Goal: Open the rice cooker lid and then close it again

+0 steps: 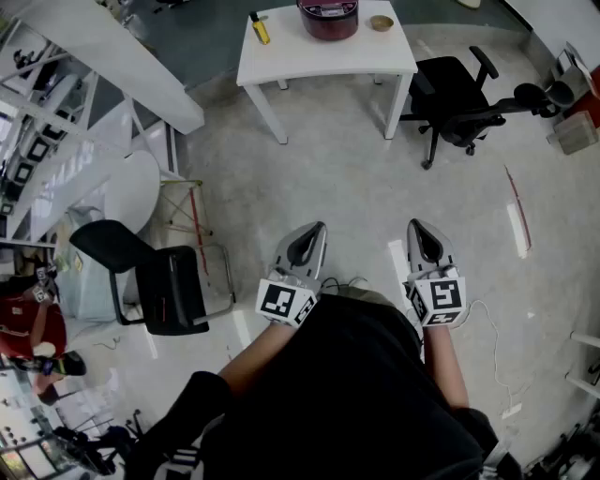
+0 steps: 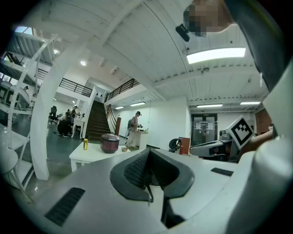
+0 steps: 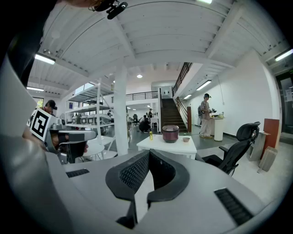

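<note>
A dark red rice cooker (image 1: 328, 18) with its lid down stands on a white table (image 1: 323, 58) far ahead of me; it also shows small in the left gripper view as the rice cooker (image 2: 110, 143) and in the right gripper view as the rice cooker (image 3: 170, 133). My left gripper (image 1: 310, 234) and right gripper (image 1: 420, 232) are held side by side close to my body, well short of the table. Both are shut with nothing between the jaws.
A yellow can (image 1: 260, 29) and a small bowl (image 1: 381, 22) share the table. A black office chair (image 1: 456, 97) stands right of it, a black chair (image 1: 155, 281) and a round white table (image 1: 129, 190) at my left. People stand farther back near a staircase (image 2: 97, 121).
</note>
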Demonstrator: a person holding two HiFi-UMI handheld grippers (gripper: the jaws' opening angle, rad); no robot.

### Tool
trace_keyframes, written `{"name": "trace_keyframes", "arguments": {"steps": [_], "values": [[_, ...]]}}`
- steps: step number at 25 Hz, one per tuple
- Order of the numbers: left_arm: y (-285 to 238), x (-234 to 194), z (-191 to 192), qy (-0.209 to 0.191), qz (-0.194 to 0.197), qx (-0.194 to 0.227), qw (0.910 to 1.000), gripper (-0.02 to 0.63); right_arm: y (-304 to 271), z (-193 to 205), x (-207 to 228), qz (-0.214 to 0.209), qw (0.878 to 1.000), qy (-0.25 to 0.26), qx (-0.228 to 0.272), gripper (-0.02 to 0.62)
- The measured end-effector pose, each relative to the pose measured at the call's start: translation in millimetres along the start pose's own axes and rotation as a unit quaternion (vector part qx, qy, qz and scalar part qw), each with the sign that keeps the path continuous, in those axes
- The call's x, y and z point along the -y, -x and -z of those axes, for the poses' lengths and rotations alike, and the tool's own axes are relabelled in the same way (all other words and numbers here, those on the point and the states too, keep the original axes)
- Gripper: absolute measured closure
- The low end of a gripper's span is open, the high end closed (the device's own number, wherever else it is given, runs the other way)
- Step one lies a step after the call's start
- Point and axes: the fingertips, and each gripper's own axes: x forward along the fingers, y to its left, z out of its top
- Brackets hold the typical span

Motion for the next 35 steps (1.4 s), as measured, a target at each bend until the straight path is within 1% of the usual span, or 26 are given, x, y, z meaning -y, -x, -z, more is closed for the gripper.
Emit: {"name": "trace_keyframes", "arguments": {"steps": [4,7,10,12,16,19,22,25,26,27,28,29,30,32,35], "values": [[-4.5,3.7,-1.4,-0.003,0.002,0.003,1.0000,0.603,1.6,-0.7,1.9,-0.001,1.000,-0.008,0.005,0.597],[-9.8,7.6,-0.2,0.000,0.004,0.003,1.0000,0.603,3.3,-4.1,1.6,-0.023,0.999,-0.028,0.027,0.597],[-16.6,17.9,3.5,0.000,0.018,-0.002,0.9998,0.603,3.6,-7.6,1.8,-0.034,0.998,-0.025,0.044,0.597],[-20.6,21.7,6.1,0.003,0.023,-0.007,0.9997,0.603,2.9,-8.0,4.7,-0.028,0.998,-0.025,0.044,0.597],[-27.9,17.7,2.2,-0.001,0.023,-0.004,0.9997,0.603,4.1,-1.5,14.7,-0.011,0.999,-0.034,0.014,0.595],[-31.4,11.5,-1.1,0.000,0.016,0.000,0.9999,0.603,5.6,1.4,23.0,-0.005,0.999,-0.037,0.004,0.595],[-33.0,7.4,2.0,0.006,0.011,-0.006,0.9999,0.603,8.0,1.3,29.7,-0.004,0.999,-0.042,0.009,0.594],[-35.1,5.1,8.9,0.014,0.018,-0.021,0.9995,0.603,10.9,-3.0,35.4,0.001,0.999,-0.042,0.026,0.592],[-34.5,3.2,9.5,0.015,0.019,-0.022,0.9995,0.602,11.0,-3.9,36.0,0.003,0.999,-0.041,0.030,0.581],[-33.4,1.0,9.1,0.016,0.019,-0.022,0.9995,0.601,10.6,-4.3,36.0,0.005,0.999,-0.039,0.030,0.527],[-32.3,-0.9,8.7,0.017,0.018,-0.020,0.9995,0.588,10.2,-4.2,36.1,0.007,0.999,-0.036,0.028,0.465],[-31.5,-2.3,8.9,0.020,0.017,-0.019,0.9995,0.525,9.9,-3.7,36.4,0.008,0.999,-0.034,0.025,0.430],[-31.1,-3.2,10.1,0.024,0.018,-0.020,0.9993,0.480,9.8,-3.0,36.7,0.007,0.999,-0.033,0.021,0.404],[-30.5,-4.0,15.2,0.033,0.023,-0.026,0.9989,0.399,9.6,0.1,36.0,0.000,0.999,-0.033,0.015,0.382],[-26.1,-4.4,23.1,0.037,0.021,-0.036,0.9985,0.381,10.0,5.3,34.5,-0.011,0.999,-0.039,0.013,0.376]]}}
